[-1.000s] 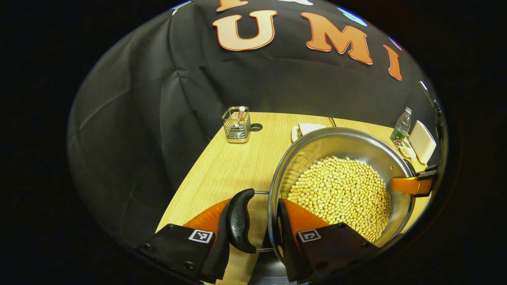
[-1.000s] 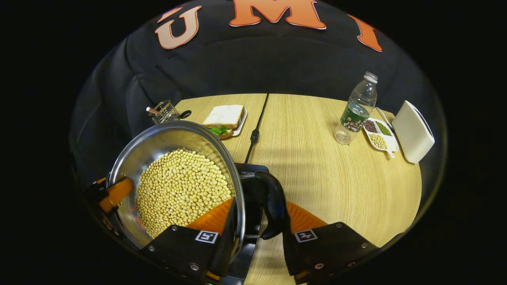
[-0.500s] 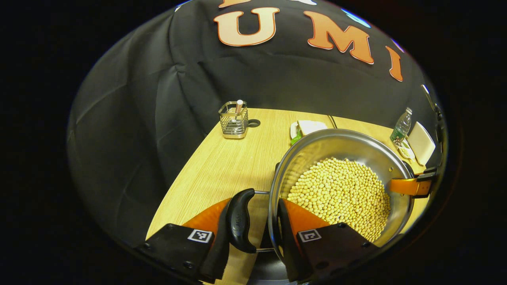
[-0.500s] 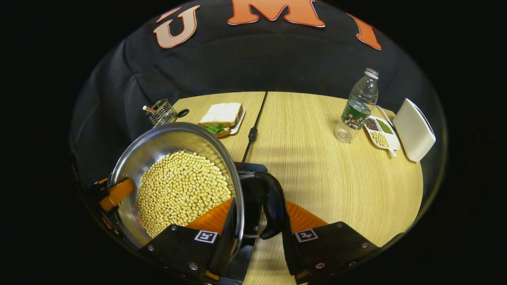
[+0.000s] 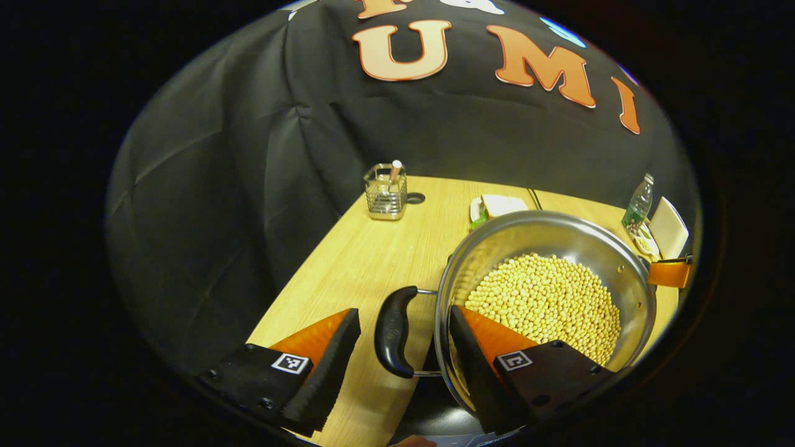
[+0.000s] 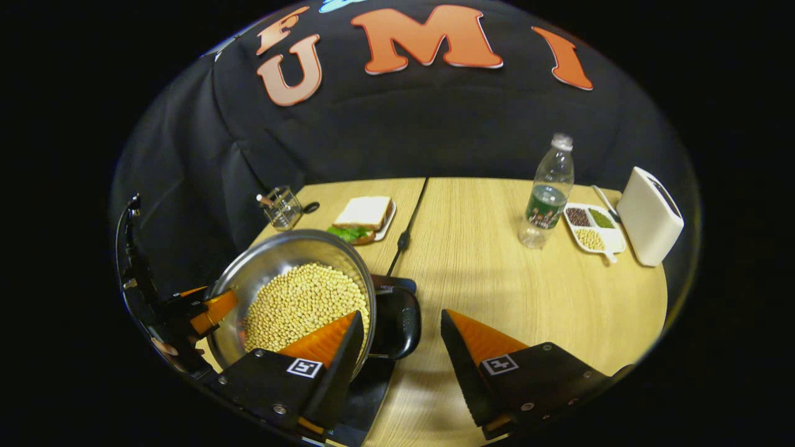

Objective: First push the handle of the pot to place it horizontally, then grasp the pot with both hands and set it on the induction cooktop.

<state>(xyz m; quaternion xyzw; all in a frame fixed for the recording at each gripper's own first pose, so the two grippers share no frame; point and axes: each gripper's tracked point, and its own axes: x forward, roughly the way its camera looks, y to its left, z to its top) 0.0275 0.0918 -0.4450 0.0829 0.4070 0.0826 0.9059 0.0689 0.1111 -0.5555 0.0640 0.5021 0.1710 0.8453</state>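
A steel pot (image 5: 497,239) full of pale yellow beans (image 5: 546,298) rests on the black induction cooktop (image 6: 372,382). Its two black side handles lie level. My left gripper (image 5: 404,313) is open and straddles the left handle (image 5: 393,332) without touching it, one finger outside on the table side and the other reaching over the pot's rim above the beans. My right gripper (image 6: 402,315) is open around the right handle (image 6: 400,323) in the same way, apart from it. In the right gripper view the left gripper (image 6: 208,307) shows at the pot's (image 6: 273,261) far rim.
On the wooden table (image 6: 497,279) stand a wire utensil holder (image 6: 281,207), a sandwich on a plate (image 6: 366,214), a water bottle (image 6: 546,192), a divided dish of beans (image 6: 590,226) and a white box (image 6: 649,214). The cooktop's cable (image 6: 404,239) runs to the back edge.
Both grippers were shut on the pot's handles; now both have opened, let go and drawn back a little. The pot has settled lower onto the cooktop.
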